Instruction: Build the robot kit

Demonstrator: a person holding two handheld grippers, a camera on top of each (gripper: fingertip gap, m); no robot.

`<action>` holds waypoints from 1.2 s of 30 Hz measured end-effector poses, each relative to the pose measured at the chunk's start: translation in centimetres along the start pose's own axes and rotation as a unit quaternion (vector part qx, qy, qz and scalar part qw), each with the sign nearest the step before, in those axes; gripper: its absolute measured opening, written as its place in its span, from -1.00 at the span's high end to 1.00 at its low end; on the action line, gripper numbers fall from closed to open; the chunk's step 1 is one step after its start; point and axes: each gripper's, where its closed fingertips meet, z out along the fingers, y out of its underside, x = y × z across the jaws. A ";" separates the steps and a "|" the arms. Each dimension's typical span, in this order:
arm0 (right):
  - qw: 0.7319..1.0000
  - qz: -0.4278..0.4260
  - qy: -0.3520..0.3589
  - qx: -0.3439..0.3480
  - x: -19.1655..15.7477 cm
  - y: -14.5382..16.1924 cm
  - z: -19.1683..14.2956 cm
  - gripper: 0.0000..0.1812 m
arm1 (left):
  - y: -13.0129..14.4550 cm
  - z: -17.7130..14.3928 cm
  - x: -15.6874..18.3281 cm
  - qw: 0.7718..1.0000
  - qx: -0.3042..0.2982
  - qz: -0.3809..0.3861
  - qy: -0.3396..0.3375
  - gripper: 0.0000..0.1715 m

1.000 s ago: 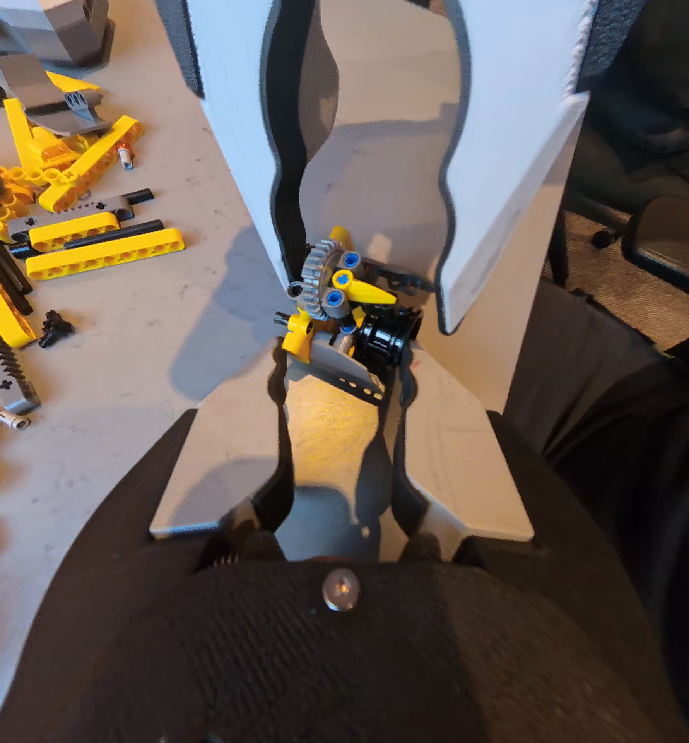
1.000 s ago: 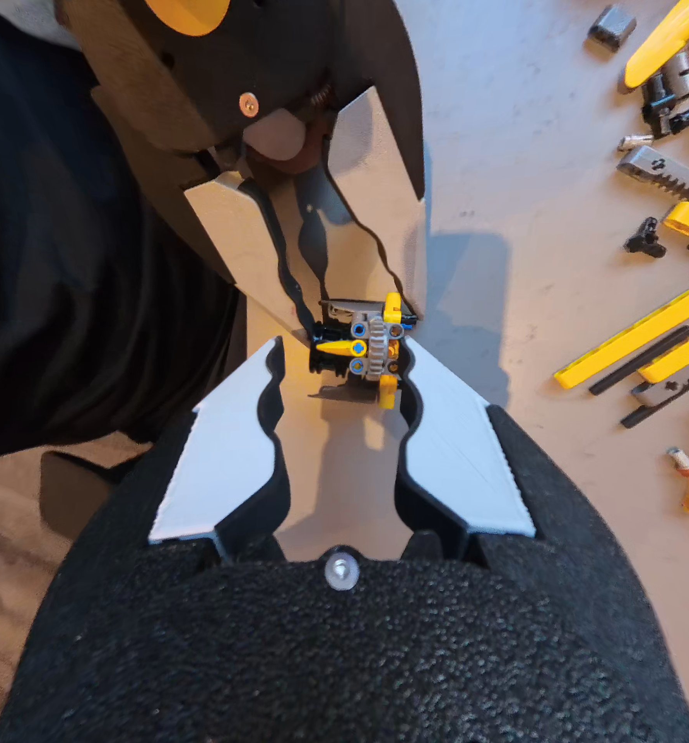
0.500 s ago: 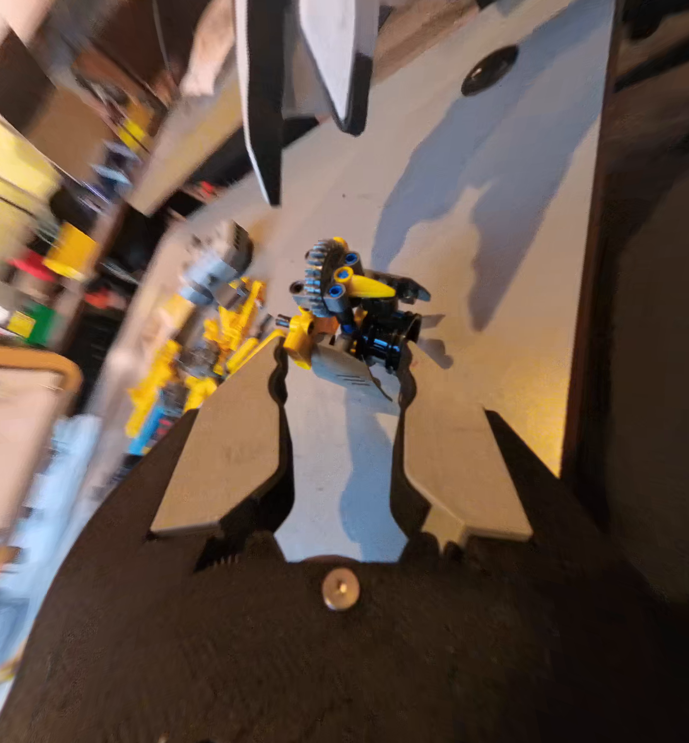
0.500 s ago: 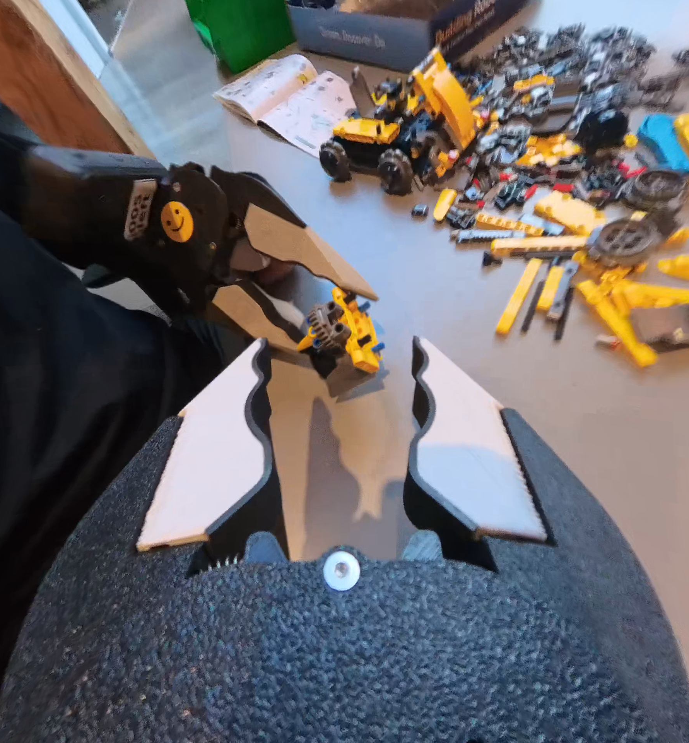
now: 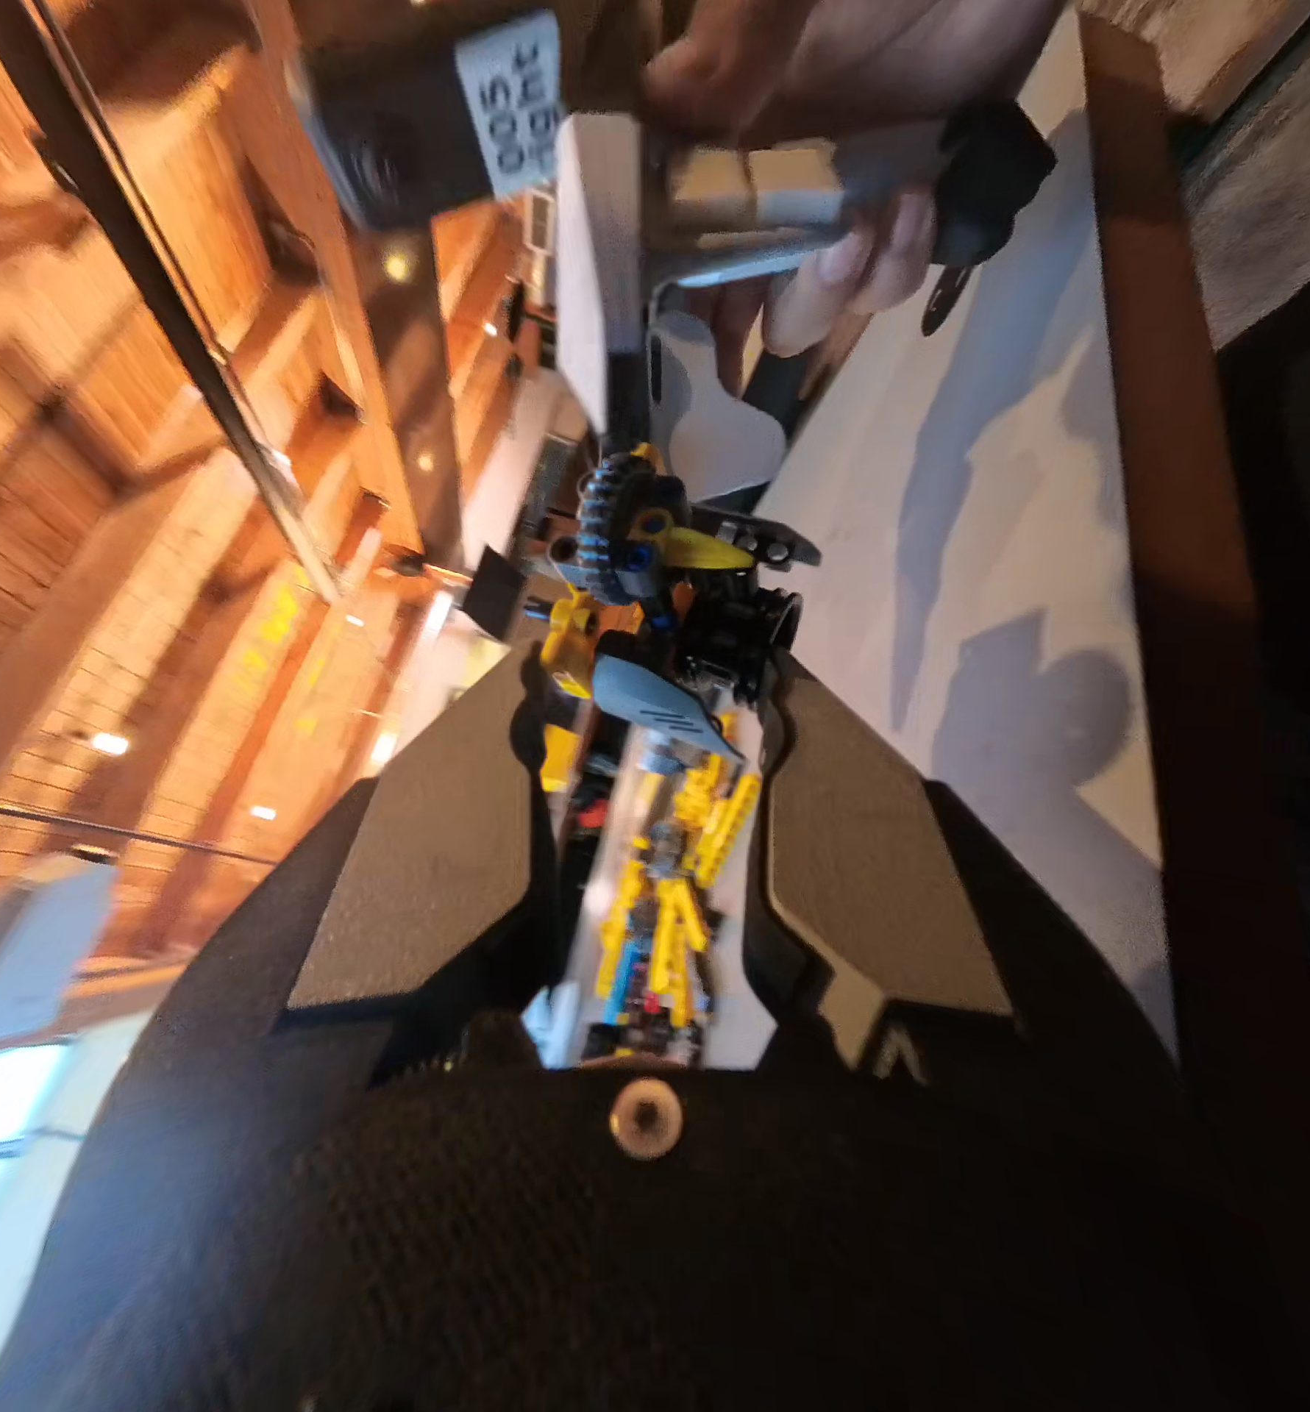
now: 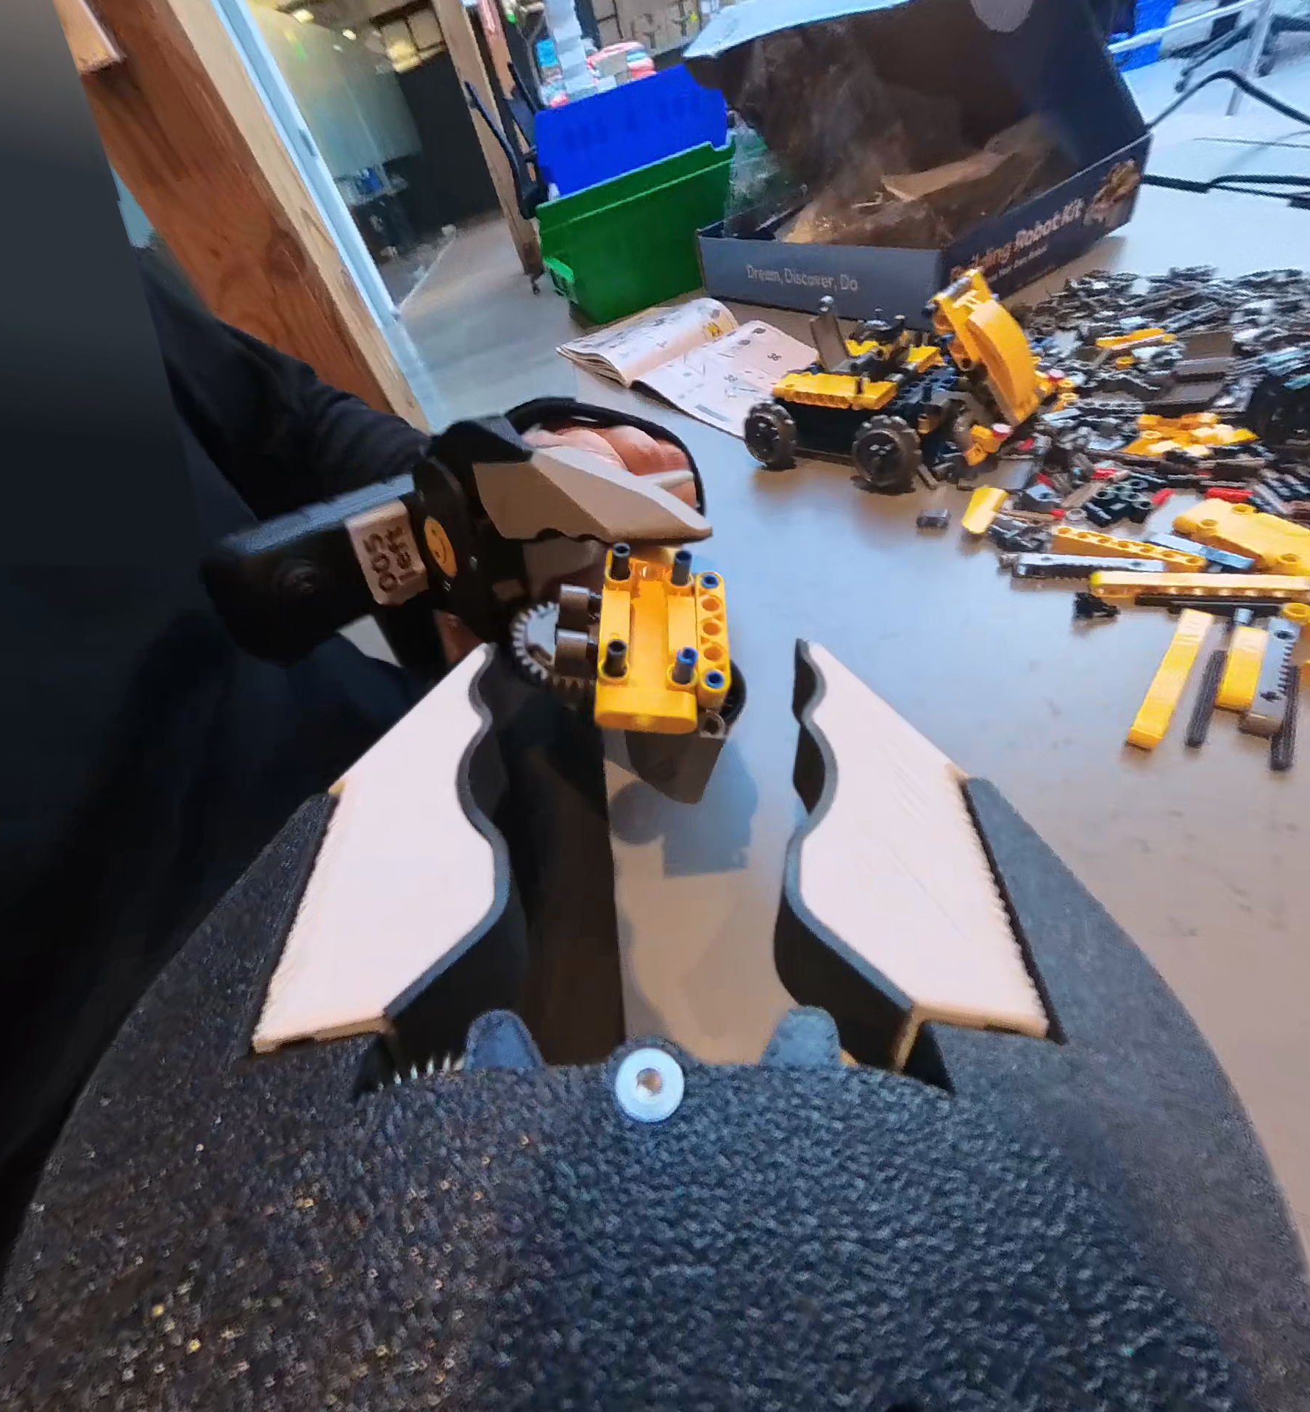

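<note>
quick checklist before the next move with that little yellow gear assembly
1. Left gripper shut on the small yellow and grey gear assembly: ok.
2. Right gripper open and holding nothing: ok.
3. Assembly lifted off the table: ok.
4. Blue pins on the yellow plate face the right gripper: ok.
5. Grip firmness: cannot tell, the left wrist view is blurred.
6. Loose yellow beams lie apart to the right: ok.

right gripper (image 6: 644, 688) withdrawn, brick assembly (image 6: 648, 649) lifted, rotated
</note>
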 end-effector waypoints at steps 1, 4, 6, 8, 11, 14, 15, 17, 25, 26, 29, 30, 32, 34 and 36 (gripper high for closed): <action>1.000 -0.012 0.022 0.000 0.5 0.1 -0.2 0.13 | 0.5 0.3 0.6 0.998 -0.012 -0.055 0.036 0.39; 0.994 -0.053 0.089 -0.019 1.9 0.4 -1.2 0.13 | 3.1 1.4 3.9 0.918 -0.105 -0.311 0.222 0.38; 0.990 -0.074 0.111 -0.051 2.3 1.2 -1.4 0.13 | 3.8 1.0 5.6 0.803 -0.164 -0.467 0.333 0.39; 0.982 -0.100 0.137 -0.081 2.7 2.1 -1.3 0.13 | 3.2 0.7 5.6 0.676 -0.173 -0.597 0.396 0.39; 0.964 -0.160 0.163 -0.134 2.6 3.7 -0.3 0.12 | 2.7 0.4 5.5 0.579 -0.163 -0.668 0.437 0.38; 0.947 -0.207 0.187 -0.160 2.6 4.4 0.4 0.18 | 2.5 -0.4 6.2 0.565 -0.170 -0.664 0.460 0.38; 0.949 -0.203 0.180 -0.158 2.4 4.4 0.5 0.22 | 2.3 -0.5 6.1 0.551 -0.167 -0.674 0.464 0.38; 0.955 -0.193 0.171 -0.146 2.2 4.1 0.5 0.25 | 2.1 -0.6 6.0 0.526 -0.162 -0.691 0.469 0.37; 0.929 -0.281 0.159 -0.182 2.9 4.5 1.1 0.13 | 1.9 -0.7 5.9 0.511 -0.160 -0.690 0.487 0.35; 0.929 -0.282 0.149 -0.186 3.0 4.7 1.6 0.13 | 1.9 -0.6 5.9 0.513 -0.159 -0.688 0.488 0.35; 0.926 -0.284 0.147 -0.201 3.8 5.5 2.4 0.12 | 1.5 -0.7 6.1 0.521 -0.150 -0.682 0.490 0.35; 0.927 -0.280 0.148 -0.202 4.0 5.6 2.5 0.14 | 1.4 -0.7 6.1 0.529 -0.148 -0.678 0.488 0.35; 0.931 -0.270 0.143 -0.199 4.0 5.9 2.6 0.23 | 1.5 -1.0 6.0 0.550 -0.144 -0.665 0.484 0.31; 0.932 -0.267 0.145 -0.199 4.3 6.3 2.5 0.26 | 1.7 -1.7 5.7 0.584 -0.128 -0.639 0.484 0.22; 0.932 -0.267 0.142 -0.199 4.4 6.2 2.3 0.27 | 2.7 -2.7 5.7 0.646 -0.122 -0.582 0.479 0.14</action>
